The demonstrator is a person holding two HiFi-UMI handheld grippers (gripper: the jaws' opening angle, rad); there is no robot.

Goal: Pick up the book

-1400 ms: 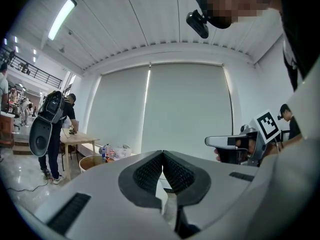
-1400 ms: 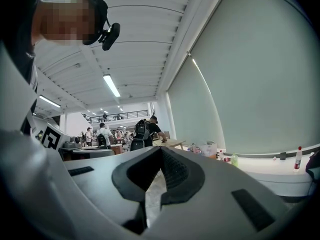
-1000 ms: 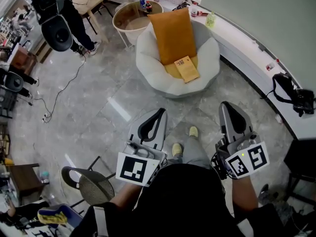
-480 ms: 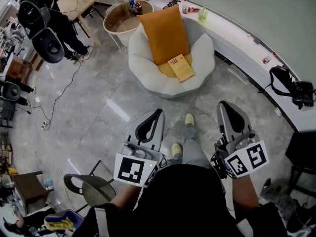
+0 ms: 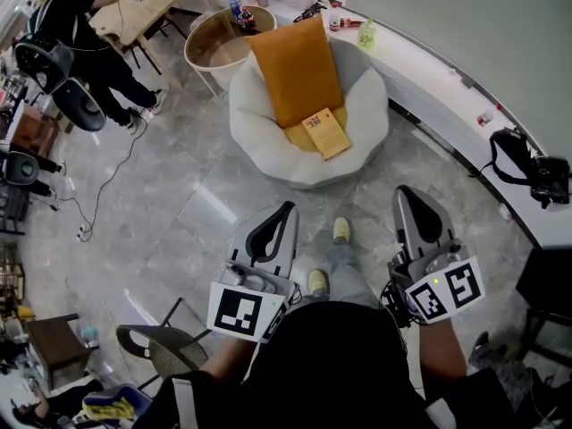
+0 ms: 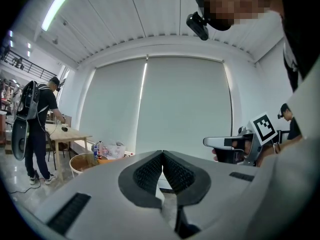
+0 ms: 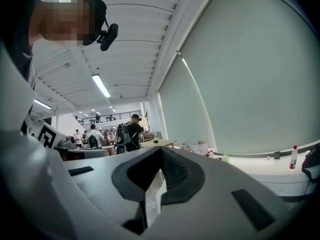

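Book (image 5: 325,133) on armchair (image 5: 259,128) seat, front edge; grey marble floor (image 5: 170,204); left tongs (image 5: 287,207), right tongs (image 5: 410,191) closed, empty.

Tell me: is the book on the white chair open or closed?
Closed: the book lies on the orange seat cushion, only its cover showing.

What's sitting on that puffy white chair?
On the white chair an orange cushion leans against the back. A tan book lies flat before it on an orange pad. The seat beneath them is covered.
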